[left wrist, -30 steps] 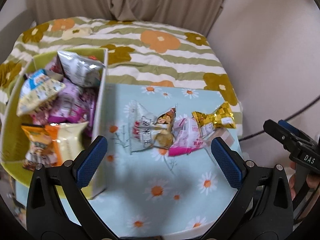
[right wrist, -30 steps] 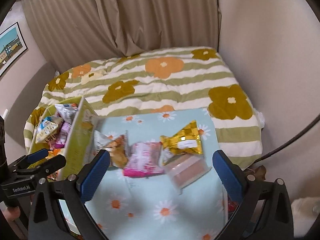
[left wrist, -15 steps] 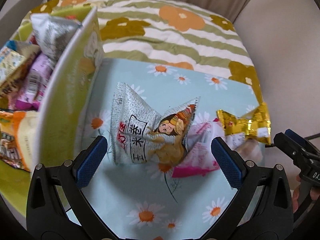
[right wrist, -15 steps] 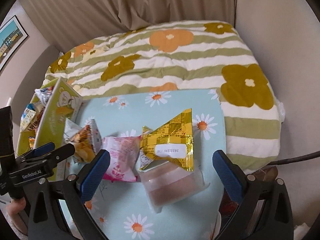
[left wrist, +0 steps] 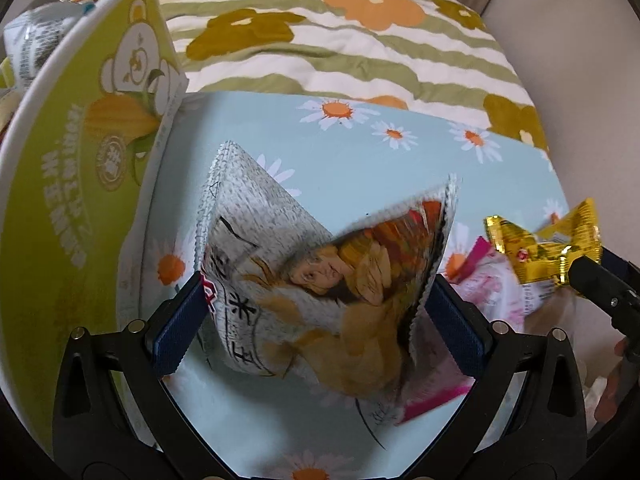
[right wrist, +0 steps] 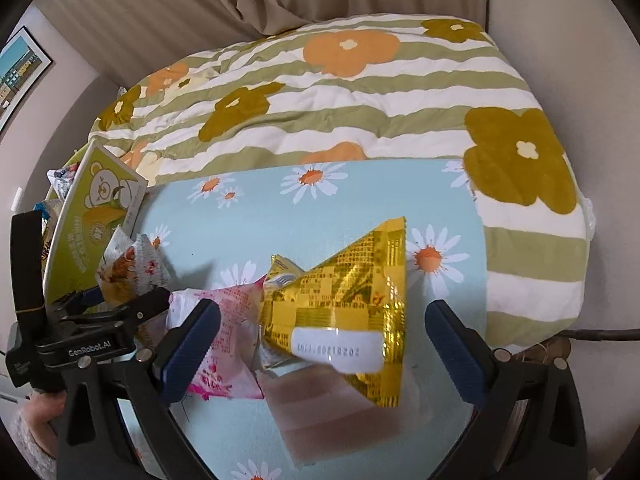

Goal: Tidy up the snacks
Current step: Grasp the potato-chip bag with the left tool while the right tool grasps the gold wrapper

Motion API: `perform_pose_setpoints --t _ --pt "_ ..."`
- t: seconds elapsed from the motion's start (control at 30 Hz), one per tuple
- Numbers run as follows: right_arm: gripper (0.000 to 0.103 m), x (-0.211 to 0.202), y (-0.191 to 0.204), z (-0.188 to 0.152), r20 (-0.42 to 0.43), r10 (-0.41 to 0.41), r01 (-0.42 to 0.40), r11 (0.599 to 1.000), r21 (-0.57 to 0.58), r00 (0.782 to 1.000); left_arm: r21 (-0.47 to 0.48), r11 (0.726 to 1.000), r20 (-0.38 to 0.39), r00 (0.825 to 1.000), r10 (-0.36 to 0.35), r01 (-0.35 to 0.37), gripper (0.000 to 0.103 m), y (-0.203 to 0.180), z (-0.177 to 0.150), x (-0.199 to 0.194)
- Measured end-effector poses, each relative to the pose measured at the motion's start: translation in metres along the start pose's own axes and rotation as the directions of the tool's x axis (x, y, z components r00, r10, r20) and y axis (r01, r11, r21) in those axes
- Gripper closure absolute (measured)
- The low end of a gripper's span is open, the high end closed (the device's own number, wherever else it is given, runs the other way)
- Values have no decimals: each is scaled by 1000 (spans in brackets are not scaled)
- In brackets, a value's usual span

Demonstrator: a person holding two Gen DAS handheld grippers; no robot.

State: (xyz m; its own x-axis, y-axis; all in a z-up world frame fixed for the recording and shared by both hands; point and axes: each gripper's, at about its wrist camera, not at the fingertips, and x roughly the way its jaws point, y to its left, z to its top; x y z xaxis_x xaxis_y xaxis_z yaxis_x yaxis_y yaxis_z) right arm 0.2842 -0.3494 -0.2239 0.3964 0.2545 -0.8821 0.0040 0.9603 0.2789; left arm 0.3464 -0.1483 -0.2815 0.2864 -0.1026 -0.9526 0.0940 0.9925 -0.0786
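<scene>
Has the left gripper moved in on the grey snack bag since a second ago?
Yes. The left gripper advanced toward the grey snack bag, now straddling it beside the green box.

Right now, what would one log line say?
left claw: open around silver snack bag | right claw: open around gold packet | green box: left

Both grippers (left wrist: 312, 312) (right wrist: 320, 344) low, jaws wide.
</scene>
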Motion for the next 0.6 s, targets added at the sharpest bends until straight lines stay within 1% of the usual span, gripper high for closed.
perform_pose_setpoints --t 0.07,0.1,0.13,0.17,0.23,0.4,0.6 --pt "1 6 -1 1 -10 5 -5 1000 0 1000 -2 1000 -16 1000 -7 7 3 3 0 5" --pt "2 8 -1 1 -16 6 -6 1000 -1 1000 -7 1000 -29 999 -20 20 12 5 -1 8" --pt "2 11 -1 2 -20 7 -7 1000 -1 1000 -14 1000 -40 999 -28 27 15 7 -1 11" --pt "3 12 -2 2 -23 10 -10 1000 -1 1000 -16 1000 -46 999 -27 26 15 9 -2 13" --pt "6 16 -3 3 -33 13 -13 1000 -4 999 -9 1000 -36 999 -22 22 19 8 -2 12" --pt "14 27 -3 4 -65 29 -29 1000 -1 997 -4 1000 -28 999 -23 23 22 9 0 12" --pt "19 35 0 5 -80 46 -47 999 -5 996 -14 1000 -22 999 -25 25 22 11 -3 6"
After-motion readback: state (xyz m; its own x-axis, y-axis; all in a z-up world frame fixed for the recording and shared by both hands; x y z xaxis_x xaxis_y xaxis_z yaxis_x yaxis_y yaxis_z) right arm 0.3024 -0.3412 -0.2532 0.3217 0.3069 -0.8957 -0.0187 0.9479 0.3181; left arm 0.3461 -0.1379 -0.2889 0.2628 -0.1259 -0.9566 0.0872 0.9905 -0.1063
